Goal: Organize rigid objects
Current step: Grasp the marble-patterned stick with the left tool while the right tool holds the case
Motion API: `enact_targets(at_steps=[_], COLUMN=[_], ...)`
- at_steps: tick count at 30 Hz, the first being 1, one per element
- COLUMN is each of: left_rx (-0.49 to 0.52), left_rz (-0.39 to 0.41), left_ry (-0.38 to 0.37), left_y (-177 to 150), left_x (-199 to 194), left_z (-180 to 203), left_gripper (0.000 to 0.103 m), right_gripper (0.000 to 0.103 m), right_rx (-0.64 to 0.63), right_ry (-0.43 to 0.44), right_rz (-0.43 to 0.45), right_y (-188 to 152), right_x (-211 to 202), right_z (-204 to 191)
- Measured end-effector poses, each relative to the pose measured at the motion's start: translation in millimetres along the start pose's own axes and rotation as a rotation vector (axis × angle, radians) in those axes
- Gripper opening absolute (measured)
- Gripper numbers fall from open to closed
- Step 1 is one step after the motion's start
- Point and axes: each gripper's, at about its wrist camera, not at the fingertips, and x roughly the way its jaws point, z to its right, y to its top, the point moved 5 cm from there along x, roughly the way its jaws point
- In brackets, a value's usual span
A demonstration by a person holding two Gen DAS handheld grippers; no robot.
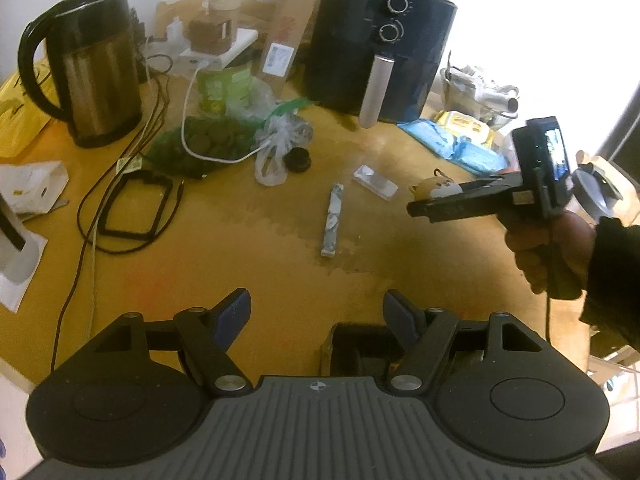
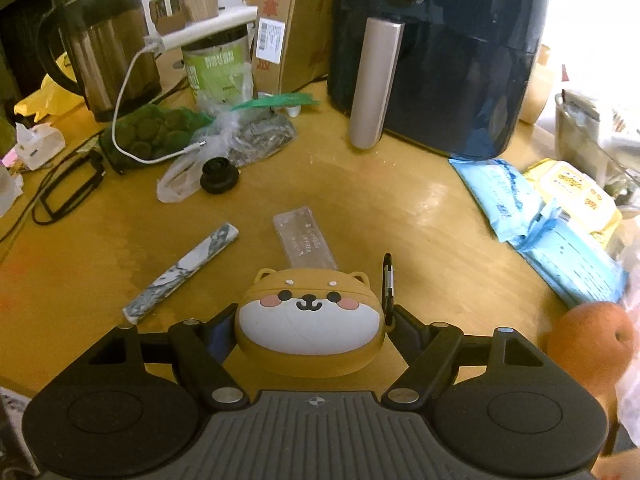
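My right gripper point(image 2: 310, 330) is shut on a dog-faced yellow and white case point(image 2: 308, 322) with a black carabiner point(image 2: 388, 280), held above the wooden table point(image 2: 400, 208). In the left wrist view the right gripper point(image 1: 420, 204) holds that case point(image 1: 436, 188) at the right. A marbled grey stick point(image 2: 180, 270) and a clear flat box point(image 2: 304, 238) lie on the table ahead; they also show in the left wrist view, the stick point(image 1: 332, 220) and the box point(image 1: 376, 182). My left gripper point(image 1: 316, 314) is open and empty above the table's near part, over a dark open box point(image 1: 360, 348).
A black air fryer point(image 2: 440, 52) stands at the back, a kettle point(image 2: 104, 48) at the back left. Plastic bags point(image 2: 224, 136), a green tin point(image 2: 218, 68), cables point(image 1: 132, 208) and a black cap point(image 2: 219, 176) lie left of centre. Blue and yellow wipe packs point(image 2: 560, 216) and an orange point(image 2: 588, 340) sit right.
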Motion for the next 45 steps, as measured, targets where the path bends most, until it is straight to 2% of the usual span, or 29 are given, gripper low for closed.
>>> enact_targets(at_steps=[14,22,32,40,45], left_rx=[0.111,0.142,0.204,0.26,0.281], left_rz=[0.006,0.019,0.027,0.009,-0.02], left_ry=[-0.035,-0.051,-0.03,-0.018,-0.015], left_y=[19,33,48,56,58], left_x=[21,38,68,98,122], left_z=[18,26,29,31,34], left_gripper=[0.072,0.072,0.072,0.063,0.051], right_gripper=[0.08,0.08,0.08,0.08,0.08], right_rx=[0.092,0.164,0.251,0.326,0.369], right_ry=[0.024,-0.004,-0.036,-0.067,-0.082], right_rz=[0.057,0.085,0.098,0.111,0.116], right_y=[-20,-36,-62,-79,-90], right_x=[-74,-110,-140,-159,-170], right_z=[5,8,11,11,12])
